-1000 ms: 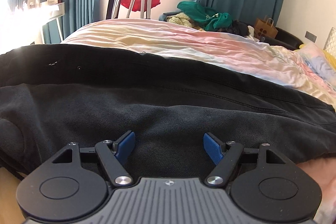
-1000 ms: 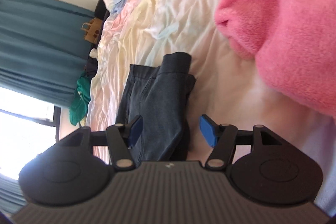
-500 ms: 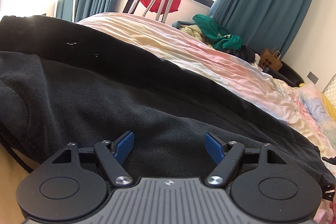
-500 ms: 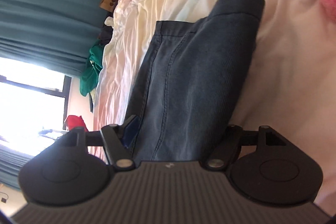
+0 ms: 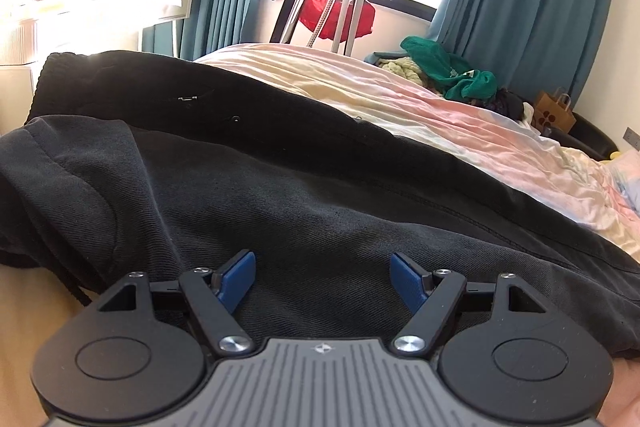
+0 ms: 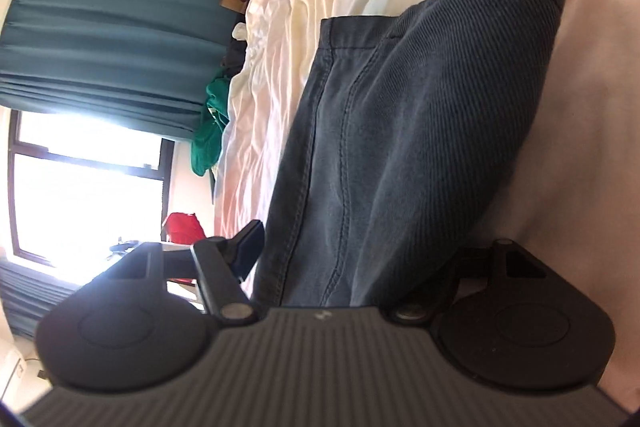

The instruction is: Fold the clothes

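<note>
Dark grey trousers (image 5: 320, 187) lie stretched across the pastel bed sheet (image 5: 400, 95), waistband end at the left. My left gripper (image 5: 322, 277) is open just above the cloth near its front edge and holds nothing. In the right wrist view the trouser leg (image 6: 400, 131) fills the gap between the fingers of my right gripper (image 6: 352, 259). The jaws stand wide apart around the leg. The left fingertip (image 6: 248, 247) shows beside the cloth; the right one is hidden behind it.
A pile of green and other clothes (image 5: 452, 75) lies at the far side of the bed. A brown paper bag (image 5: 554, 113) stands beside it. A clothes rack with a red garment (image 5: 340, 11) stands by the window. A white dressing table (image 5: 100, 7) stands at the left.
My right gripper has moved forward onto the trouser leg, which now lies between its open jaws. My left gripper has tilted and shifted slightly, still open over the cloth.
</note>
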{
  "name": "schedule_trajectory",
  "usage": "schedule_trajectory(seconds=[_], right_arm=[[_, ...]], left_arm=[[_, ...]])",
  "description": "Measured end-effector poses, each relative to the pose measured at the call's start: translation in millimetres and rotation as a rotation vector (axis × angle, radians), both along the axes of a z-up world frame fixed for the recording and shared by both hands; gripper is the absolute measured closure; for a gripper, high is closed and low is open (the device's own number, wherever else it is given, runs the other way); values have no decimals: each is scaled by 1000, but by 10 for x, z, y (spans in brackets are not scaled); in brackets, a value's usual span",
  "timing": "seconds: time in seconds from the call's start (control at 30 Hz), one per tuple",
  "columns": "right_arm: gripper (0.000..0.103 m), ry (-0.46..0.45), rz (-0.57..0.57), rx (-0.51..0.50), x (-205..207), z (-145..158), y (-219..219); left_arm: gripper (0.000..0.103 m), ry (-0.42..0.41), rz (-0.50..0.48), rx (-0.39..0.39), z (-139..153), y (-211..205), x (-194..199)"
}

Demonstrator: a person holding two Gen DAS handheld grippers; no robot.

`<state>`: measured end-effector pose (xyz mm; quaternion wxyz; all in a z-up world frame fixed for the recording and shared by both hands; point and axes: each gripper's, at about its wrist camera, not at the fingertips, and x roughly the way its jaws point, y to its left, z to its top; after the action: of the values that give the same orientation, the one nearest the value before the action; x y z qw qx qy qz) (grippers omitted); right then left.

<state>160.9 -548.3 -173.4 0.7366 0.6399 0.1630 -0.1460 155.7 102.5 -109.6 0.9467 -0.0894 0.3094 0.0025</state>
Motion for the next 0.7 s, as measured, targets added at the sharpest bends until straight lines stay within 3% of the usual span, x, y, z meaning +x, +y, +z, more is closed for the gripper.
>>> schedule_trajectory(seconds=[0.07,0.1,0.13,0.17,0.27,0.5,0.7], right_arm=[[39,37,16,-9,48,-25,-30],[54,50,15,-10,51,-27,-38],[80,58,13,-9,43,-20,-41],[87,66,11,-7,35,-13,-44],[92,75,6,-36,-8,74,-40],[94,75,-19,-149,-39,304,-40],[94,90,-32,-141,-66,265,-48]], left_arm=[[26,-4,-1,16,8,-39,-43],[26,-11,-5,24,18,-61,-66],[26,-19,-11,32,30,-83,-90],[26,-31,-18,42,45,-109,-109],[25,-66,-55,63,103,-195,-153],[23,-65,-198,98,118,-384,-245],[23,-93,-248,136,210,-457,-150]])
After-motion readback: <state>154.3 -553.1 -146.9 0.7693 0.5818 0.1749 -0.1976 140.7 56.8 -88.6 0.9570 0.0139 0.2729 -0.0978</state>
